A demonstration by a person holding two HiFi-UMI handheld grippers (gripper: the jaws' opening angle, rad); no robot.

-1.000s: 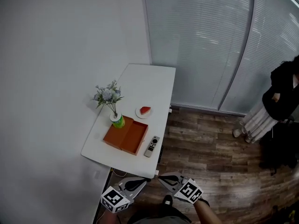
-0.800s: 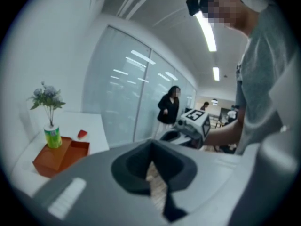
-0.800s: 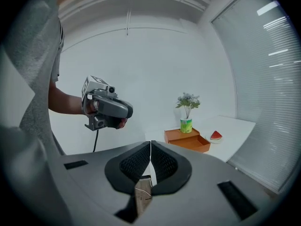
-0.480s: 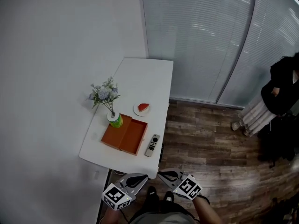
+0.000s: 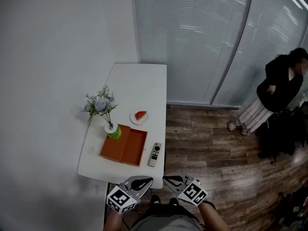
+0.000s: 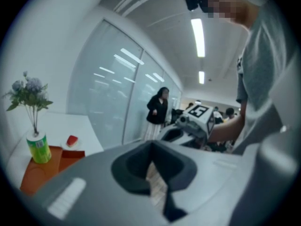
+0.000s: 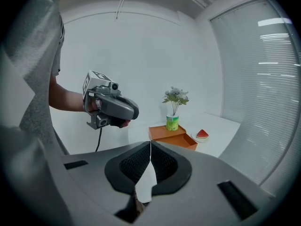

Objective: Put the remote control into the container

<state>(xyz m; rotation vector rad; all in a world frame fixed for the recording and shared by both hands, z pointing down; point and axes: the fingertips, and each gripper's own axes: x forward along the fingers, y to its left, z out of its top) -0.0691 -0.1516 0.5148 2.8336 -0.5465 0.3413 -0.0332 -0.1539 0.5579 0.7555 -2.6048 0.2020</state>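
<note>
The white table (image 5: 139, 85) stands against the wall (image 5: 48, 81) on its left; its right edge and near end face open wooden floor (image 5: 202, 143). The orange container (image 5: 123, 149) is open on top. The flower can (image 5: 114, 130) rises at its far left corner, and the remote control (image 5: 154, 154) lies just beside its right wall

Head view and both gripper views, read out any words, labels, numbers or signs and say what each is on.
No text can be read anywhere.
Green can: label too blurred to read.
Remote control: button marks too small to read.
Marker cubes: black-and-white patterns only, no letters.
</note>
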